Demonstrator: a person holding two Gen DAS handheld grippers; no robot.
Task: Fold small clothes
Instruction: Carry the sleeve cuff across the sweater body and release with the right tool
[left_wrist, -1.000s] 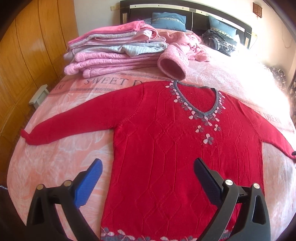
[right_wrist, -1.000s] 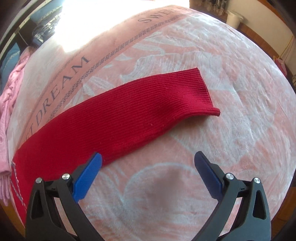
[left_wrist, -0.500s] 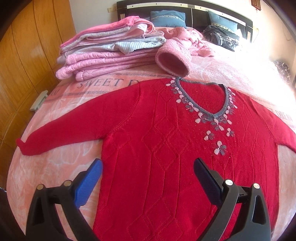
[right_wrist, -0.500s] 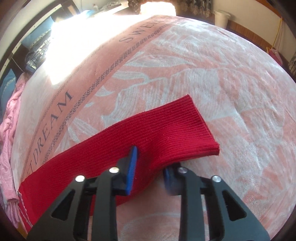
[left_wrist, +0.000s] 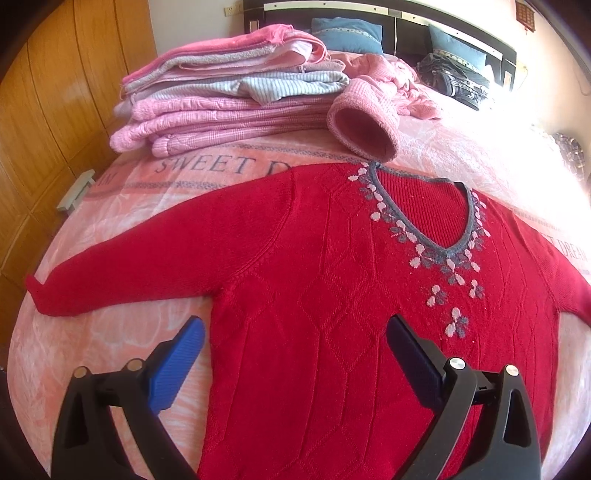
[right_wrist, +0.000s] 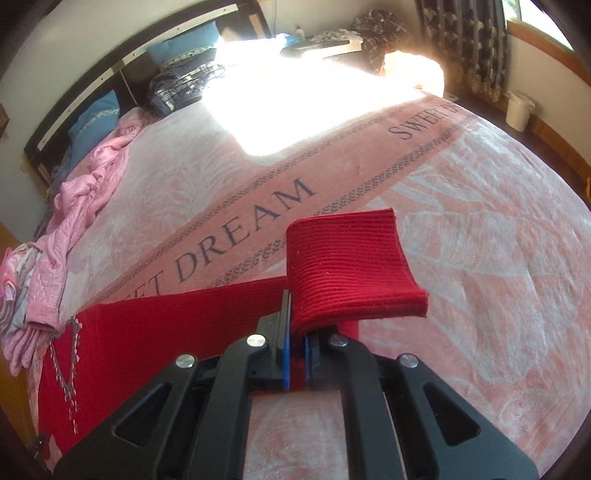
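Note:
A red knit sweater with a grey V-neck and pink-grey flowers lies flat, front up, on a pink bedspread. Its left sleeve stretches out to the bed's left side. My left gripper hovers open over the sweater's lower left body, touching nothing. In the right wrist view my right gripper is shut on the right sleeve's ribbed cuff, which is lifted off the bed and curls over the jaws. The sweater body trails away to the left.
A stack of folded pink and grey clothes sits behind the sweater at the left, with a pink knit hat touching the collar. Loose pink garments and blue pillows lie near the headboard. A wooden wardrobe lines the left side.
My right gripper closed on the sleeve cuff and lifted it off the bed. My left gripper moved forward over the sweater, staying open.

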